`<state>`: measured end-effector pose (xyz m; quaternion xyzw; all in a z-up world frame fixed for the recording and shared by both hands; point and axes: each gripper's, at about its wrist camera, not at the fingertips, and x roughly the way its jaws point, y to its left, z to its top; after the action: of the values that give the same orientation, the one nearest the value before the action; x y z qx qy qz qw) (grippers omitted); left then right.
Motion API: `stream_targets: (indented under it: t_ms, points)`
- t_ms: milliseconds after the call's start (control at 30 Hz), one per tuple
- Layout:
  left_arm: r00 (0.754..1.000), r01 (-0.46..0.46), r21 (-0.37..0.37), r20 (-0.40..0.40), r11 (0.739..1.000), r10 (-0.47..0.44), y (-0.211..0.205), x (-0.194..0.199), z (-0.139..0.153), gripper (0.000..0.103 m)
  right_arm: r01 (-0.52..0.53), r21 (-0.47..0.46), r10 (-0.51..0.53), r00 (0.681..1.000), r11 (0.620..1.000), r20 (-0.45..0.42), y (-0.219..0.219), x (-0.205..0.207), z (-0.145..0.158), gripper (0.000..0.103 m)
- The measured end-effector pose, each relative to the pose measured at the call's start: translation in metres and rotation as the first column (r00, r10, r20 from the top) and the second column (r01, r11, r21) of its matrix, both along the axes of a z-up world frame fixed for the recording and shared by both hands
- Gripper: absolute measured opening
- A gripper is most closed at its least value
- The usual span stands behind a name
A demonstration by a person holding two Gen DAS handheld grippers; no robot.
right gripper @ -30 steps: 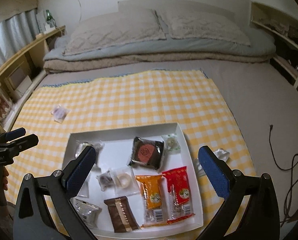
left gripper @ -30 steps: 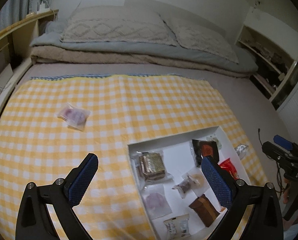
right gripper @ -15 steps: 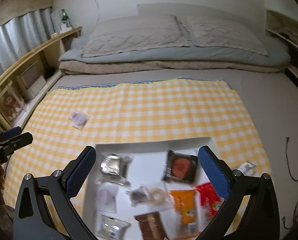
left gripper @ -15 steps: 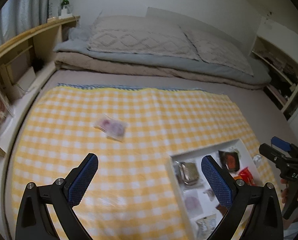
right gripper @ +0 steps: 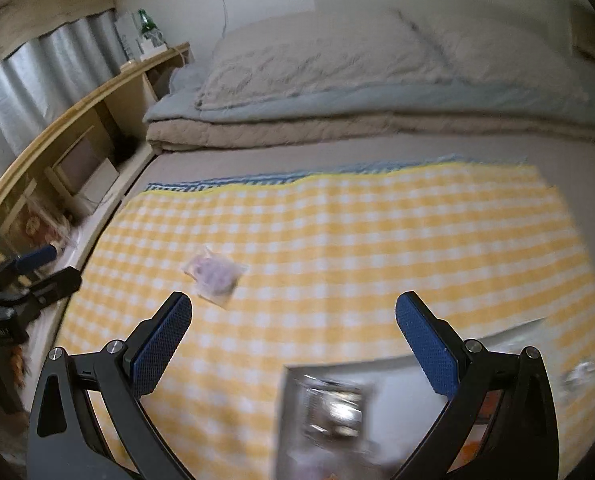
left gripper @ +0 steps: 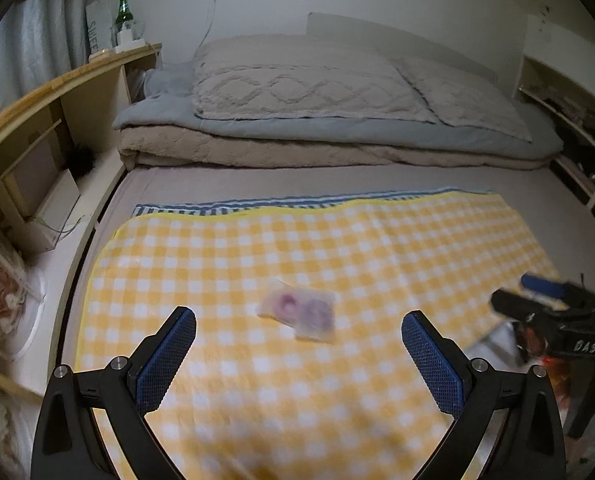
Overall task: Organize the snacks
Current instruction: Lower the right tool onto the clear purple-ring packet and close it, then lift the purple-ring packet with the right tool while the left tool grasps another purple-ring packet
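Both grippers had swung left, away from the white tray (right gripper: 377, 364). The left gripper (left gripper: 298, 334), jaws wide and empty, now faced the stray pink snack packet (left gripper: 299, 314) on the checked cloth (left gripper: 377, 248), likely next for collection.

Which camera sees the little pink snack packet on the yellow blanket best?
The left wrist view. The packet lies near the middle there, between the open fingers, though a bit blurred. The right wrist view also shows the packet, but off to the left, smaller and blurrier, beyond that gripper's left finger.
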<state>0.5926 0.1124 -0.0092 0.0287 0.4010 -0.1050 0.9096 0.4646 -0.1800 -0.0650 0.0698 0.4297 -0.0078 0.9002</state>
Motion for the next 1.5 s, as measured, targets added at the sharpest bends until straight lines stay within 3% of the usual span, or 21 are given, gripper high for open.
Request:
stream_targets:
  t_ms: [267, 500, 600, 700, 733, 833, 933, 1067, 1167, 1300, 1400, 1467, 1500]
  points:
    - [0.996, -0.085, -0.179, -0.006, 0.98, 0.085, 0.071, 0.067, -0.08, 0.088, 0.084, 0.211, -0.039, 0.977, 0.974, -0.211, 0.04, 0.091, -0.099, 0.103]
    - [0.99, -0.134, -0.282, -0.087, 0.95, 0.114, 0.106, 0.105, -0.139, 0.078, 0.132, 0.249, -0.051, 0.95, 0.959, -0.308, 0.071, 0.139, -0.161, 0.091]
    - [0.991, -0.11, -0.278, -0.098, 0.954, 0.086, 0.101, 0.118, -0.15, 0.076, 0.111, 0.21, -0.034, 0.941, 0.972, -0.338, 0.089, 0.152, -0.178, 0.081]
    - [0.993, -0.086, -0.276, -0.103, 0.957, 0.059, 0.087, 0.134, -0.156, 0.075, 0.097, 0.098, -0.06, 0.941, 0.99, -0.333, 0.097, 0.153, -0.182, 0.055]
    - [0.994, -0.076, -0.274, -0.102, 0.959, 0.049, 0.081, 0.137, -0.156, 0.075, 0.088, 0.086, -0.055, 0.944, 0.992, -0.326, 0.096, 0.151, -0.18, 0.052]
    - [0.995, -0.024, -0.231, -0.1, 0.973, 0.001, 0.057, 0.15, -0.159, 0.075, 0.061, 0.113, -0.021, 0.945, 0.992, -0.328, 0.087, 0.147, -0.177, 0.05]
    - [0.994, 0.037, -0.132, -0.101, 0.991, -0.051, 0.028, 0.163, -0.165, 0.076, 0.035, 0.106, 0.002, 0.945, 0.994, -0.328, 0.077, 0.139, -0.172, 0.049]
    - [0.986, 0.103, -0.042, -0.129, 0.994, -0.107, -0.002, 0.176, -0.176, 0.076, 0.022, 0.066, 0.001, 0.944, 0.998, -0.331, 0.062, 0.128, -0.164, 0.049]
    - [0.976, 0.173, 0.047, -0.14, 0.984, -0.165, -0.027, 0.181, -0.188, 0.077, 0.039, 0.038, -0.024, 0.945, 0.999, -0.326, 0.048, 0.123, -0.155, 0.049]
    - [0.957, 0.26, 0.187, -0.18, 0.947, -0.227, -0.059, 0.18, -0.209, 0.086, 0.054, 0.023, -0.045, 0.95, 0.998, -0.308, 0.03, 0.121, -0.144, 0.049]
    - [0.955, 0.266, 0.278, -0.205, 0.923, -0.213, -0.073, 0.182, -0.227, 0.087, 0.059, 0.009, -0.054, 0.956, 0.998, -0.288, 0.021, 0.12, -0.137, 0.049]
    - [0.955, 0.252, 0.276, -0.226, 0.928, -0.192, -0.075, 0.186, -0.237, 0.087, 0.063, 0.012, -0.057, 0.957, 0.998, -0.284, 0.016, 0.119, -0.134, 0.049]
    - [0.955, 0.239, 0.243, -0.235, 0.94, -0.182, -0.073, 0.188, -0.238, 0.081, 0.064, 0.013, -0.058, 0.957, 0.998, -0.283, 0.015, 0.119, -0.133, 0.049]
